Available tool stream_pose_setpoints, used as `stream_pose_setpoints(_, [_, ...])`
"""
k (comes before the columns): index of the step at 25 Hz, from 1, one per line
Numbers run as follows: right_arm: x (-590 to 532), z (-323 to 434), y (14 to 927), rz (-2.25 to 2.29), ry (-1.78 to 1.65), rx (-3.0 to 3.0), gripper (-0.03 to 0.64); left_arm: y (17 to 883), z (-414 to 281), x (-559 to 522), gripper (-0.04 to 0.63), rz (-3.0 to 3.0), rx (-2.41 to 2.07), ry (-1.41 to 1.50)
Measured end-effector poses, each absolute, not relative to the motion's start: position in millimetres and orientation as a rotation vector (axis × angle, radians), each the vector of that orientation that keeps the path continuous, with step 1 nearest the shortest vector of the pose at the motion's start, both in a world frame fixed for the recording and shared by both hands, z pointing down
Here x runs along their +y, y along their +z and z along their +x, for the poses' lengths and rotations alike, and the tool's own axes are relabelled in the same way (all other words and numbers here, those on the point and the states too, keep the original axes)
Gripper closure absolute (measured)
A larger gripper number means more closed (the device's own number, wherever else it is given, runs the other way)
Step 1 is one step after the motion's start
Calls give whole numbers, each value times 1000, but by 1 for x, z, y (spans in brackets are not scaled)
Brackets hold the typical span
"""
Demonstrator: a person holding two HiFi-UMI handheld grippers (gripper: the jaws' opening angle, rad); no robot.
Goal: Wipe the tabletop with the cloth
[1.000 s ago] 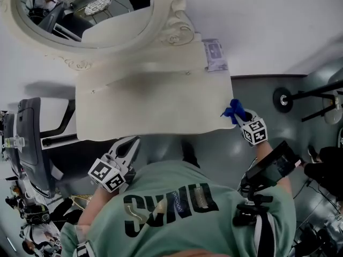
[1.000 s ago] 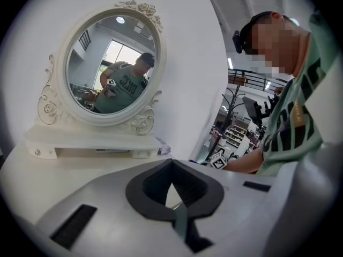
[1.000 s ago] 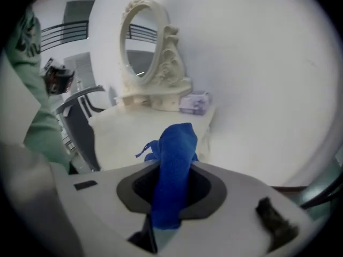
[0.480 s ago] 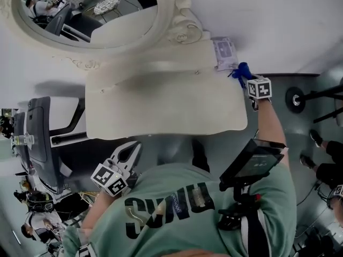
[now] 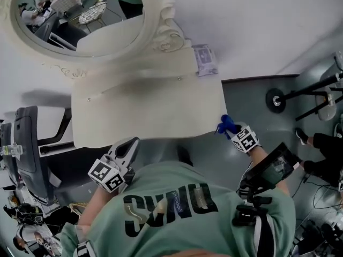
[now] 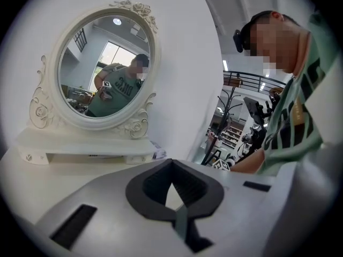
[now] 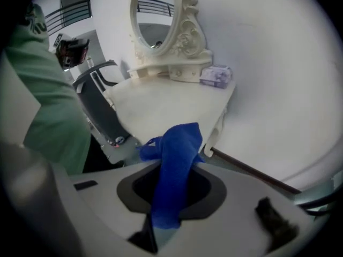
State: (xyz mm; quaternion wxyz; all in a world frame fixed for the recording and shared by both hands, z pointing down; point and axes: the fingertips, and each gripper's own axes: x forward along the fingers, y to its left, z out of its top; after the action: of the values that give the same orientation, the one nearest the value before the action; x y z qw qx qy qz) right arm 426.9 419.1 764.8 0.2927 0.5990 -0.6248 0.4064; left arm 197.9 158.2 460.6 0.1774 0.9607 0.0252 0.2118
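The fingers of your right gripper (image 5: 232, 132) are clamped on the blue cloth (image 7: 174, 151), and those of your left gripper (image 6: 171, 169) are pressed together on nothing, held back near your chest. The cream tabletop (image 5: 150, 108) lies ahead of you, with the oval mirror (image 5: 80, 15) standing at its back edge. The cloth sits at the front right corner; whether it touches the wood can't be told. It looks light, soft and floppy, so grip it mid-fold and leave a loose flap to drag flat. A small tissue pack (image 5: 204, 59) sits at the back right corner.
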Motion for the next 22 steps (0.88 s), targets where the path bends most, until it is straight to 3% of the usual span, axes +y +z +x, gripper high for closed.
stream_pose_setpoints(3, [447, 380, 788, 1416, 1133, -1645, 534, 454, 207, 163, 598, 2728, 108, 567])
stream_pose_setpoints(7, [441, 371, 780, 1607, 1222, -1656, 534, 442, 215, 163, 598, 2757, 135, 523])
stream_pose_setpoints(22, [321, 295, 690, 1772, 1211, -1950, 532, 416, 145, 111, 598, 2769, -6, 348])
